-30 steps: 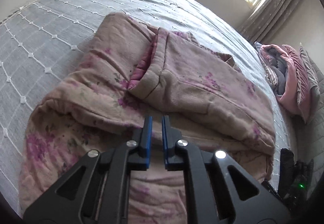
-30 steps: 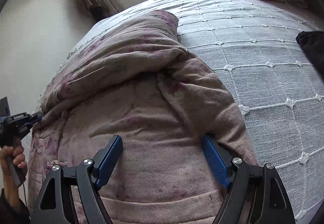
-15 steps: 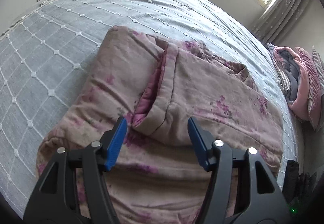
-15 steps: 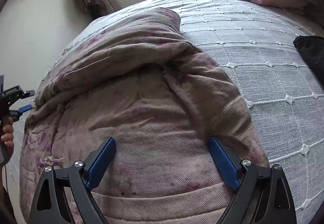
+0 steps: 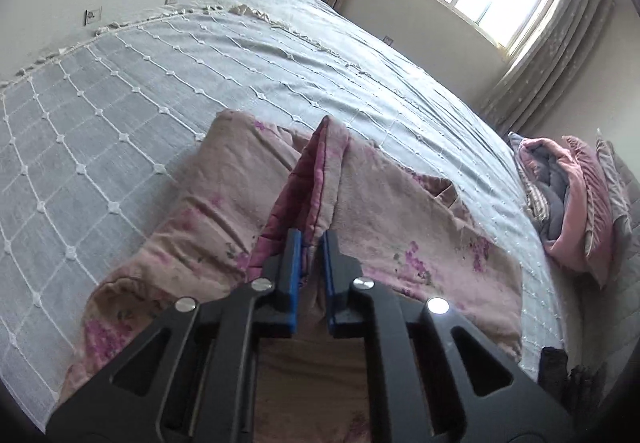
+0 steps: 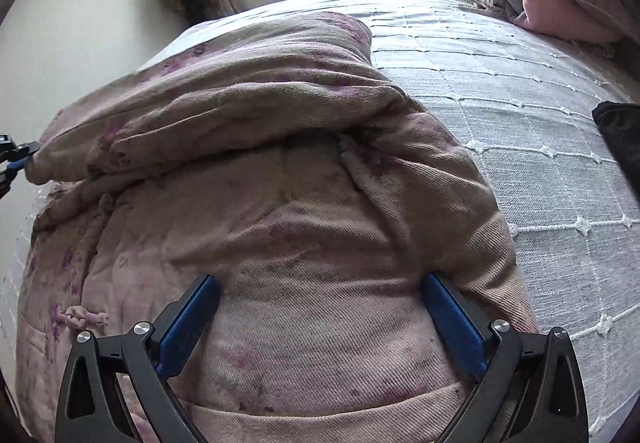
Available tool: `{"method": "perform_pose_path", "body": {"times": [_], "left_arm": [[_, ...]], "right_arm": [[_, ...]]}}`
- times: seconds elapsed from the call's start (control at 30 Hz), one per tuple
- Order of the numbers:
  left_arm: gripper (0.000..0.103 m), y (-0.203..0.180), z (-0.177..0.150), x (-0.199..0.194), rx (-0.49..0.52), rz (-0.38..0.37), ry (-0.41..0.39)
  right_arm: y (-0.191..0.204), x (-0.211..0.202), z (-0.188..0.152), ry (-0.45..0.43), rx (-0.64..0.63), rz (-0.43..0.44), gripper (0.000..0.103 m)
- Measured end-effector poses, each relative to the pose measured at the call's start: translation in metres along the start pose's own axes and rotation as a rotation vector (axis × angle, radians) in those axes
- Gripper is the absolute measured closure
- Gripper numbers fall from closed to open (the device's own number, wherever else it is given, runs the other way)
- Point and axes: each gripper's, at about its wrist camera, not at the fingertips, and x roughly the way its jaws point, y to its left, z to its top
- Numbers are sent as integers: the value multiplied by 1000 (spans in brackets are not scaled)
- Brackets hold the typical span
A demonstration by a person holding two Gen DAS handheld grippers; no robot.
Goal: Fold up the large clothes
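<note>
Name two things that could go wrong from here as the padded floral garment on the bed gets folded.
1. The left claw pinches only a narrow edge of the padded garment; the thick fabric might slip out when lifted.
2. The right claw is open over the bulky body and holds nothing, so one-sided pulling could drag the garment across the bedspread and skew the fold.

garment [image 5: 384, 227] on bed [image 5: 160, 91] | folded bedding [image 5: 568, 203] far right by curtain [image 5: 552, 55]

left gripper [image 5: 311, 243]: black angular frame, blue pads, silver round screws
right gripper [image 6: 320, 303]: black frame, blue pads, silver screws
</note>
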Motion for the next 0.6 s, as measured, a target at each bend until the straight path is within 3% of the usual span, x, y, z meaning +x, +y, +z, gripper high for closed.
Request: {"method": "perform_pose_path", "body": {"times": [0.03,0.1,0.17,0.2,0.3,0.43,0.5,0.6], "left_arm": [[92,-3,-6,8,65,75,-10],[91,0,-17,44,127,124,58],[90,16,-29,81,82,135,146],[90,18,-30,83,68,126,122],[89,17,-24,69,41,105,120],[83,39,-10,27,-24,12,173],[59,59,-15,-4,-76,-32,162],[49,98,-38,-55,-130,-95,138]], "right_arm": [[0,0,0,1,-1,-2,0],[0,1,0,0,-3,-4,0],[-1,0,0,-2,-1,-3,0],[-1,-1,-1,-4,-1,0,0],[-4,-3,-4,-3,9,16,0],[-4,-4,-4,4,2,11,0],[-4,-5,-2,6,8,12,0],[-3,-12,2,-8,39,-13,0]]}}
